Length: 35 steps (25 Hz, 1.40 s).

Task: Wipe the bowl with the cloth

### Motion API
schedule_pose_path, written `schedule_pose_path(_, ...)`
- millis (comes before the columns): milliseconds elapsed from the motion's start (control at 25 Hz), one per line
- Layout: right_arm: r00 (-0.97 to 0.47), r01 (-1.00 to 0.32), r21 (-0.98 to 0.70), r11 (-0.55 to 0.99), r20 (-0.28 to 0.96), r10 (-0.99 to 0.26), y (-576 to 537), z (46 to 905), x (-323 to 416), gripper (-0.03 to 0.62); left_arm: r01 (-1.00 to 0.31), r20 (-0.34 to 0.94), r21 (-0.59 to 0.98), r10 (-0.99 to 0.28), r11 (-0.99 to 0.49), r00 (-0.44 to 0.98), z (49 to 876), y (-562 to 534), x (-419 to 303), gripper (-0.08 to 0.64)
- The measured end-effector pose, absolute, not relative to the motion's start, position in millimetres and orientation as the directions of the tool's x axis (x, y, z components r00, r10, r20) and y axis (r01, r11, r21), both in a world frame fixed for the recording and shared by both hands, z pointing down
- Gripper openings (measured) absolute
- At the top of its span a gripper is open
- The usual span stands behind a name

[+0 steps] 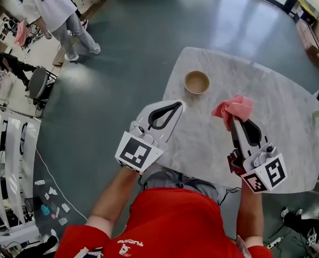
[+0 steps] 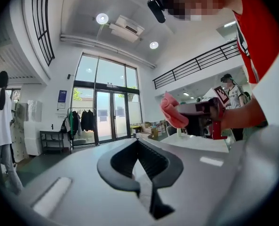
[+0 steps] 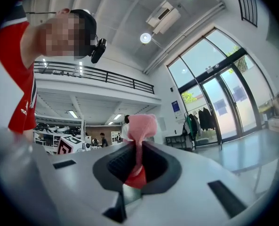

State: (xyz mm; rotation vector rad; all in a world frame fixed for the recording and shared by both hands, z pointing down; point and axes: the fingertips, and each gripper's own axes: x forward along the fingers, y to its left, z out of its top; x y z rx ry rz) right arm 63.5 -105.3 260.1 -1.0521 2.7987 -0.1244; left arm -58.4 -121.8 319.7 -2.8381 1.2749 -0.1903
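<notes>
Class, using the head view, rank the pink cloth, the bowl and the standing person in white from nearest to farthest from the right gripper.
1. Pink cloth: clamped in the tongs of the right gripper, at their tips.
2. Bowl: on the marble table, ahead and to the gripper's left.
3. Standing person in white: far off to the left, well beyond the table.

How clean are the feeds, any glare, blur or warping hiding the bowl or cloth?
Head view: even daylight, bowl and cloth sharp, only the edges bend. Left gripper view: heavy fisheye with black corners, bright glass doors, no bowl in frame. Right gripper view: same fisheye, ceiling lamps glare, cloth clear between the jaws, no bowl.
</notes>
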Motion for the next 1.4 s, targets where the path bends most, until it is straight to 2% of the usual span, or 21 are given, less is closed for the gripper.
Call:
schedule_pose_path(320,-0.693,-0.709,-0.126,0.694,-0.059,-0.719,-118,276,59,0.02,-0.615,0.168,-0.266,-0.664,-0.742,0.729,354,-154,-42,0.005)
schedule_pose_path(680,-0.663,-0.737,-0.169,0.654,-0.009,-0.749,-137,298,66,0.02,-0.548,0.282,-0.29,-0.618,-0.784,0.734,399,-180,-28,0.005)
schedule_pose_path(1080,-0.69,-0.716,-0.18,0.674,0.035,-0.723,-166,320,61,0.02,-0.382,0.516,-0.404,-0.552,-0.831,0.656,469,-204,-18,0.01)
schedule_pose_path(1400,-0.689,-0.718,-0.196,0.668,0.063,-0.722,-190,331,60,0.02,-0.239,0.637,-0.473,-0.516,-0.848,0.572,507,-226,-11,0.076)
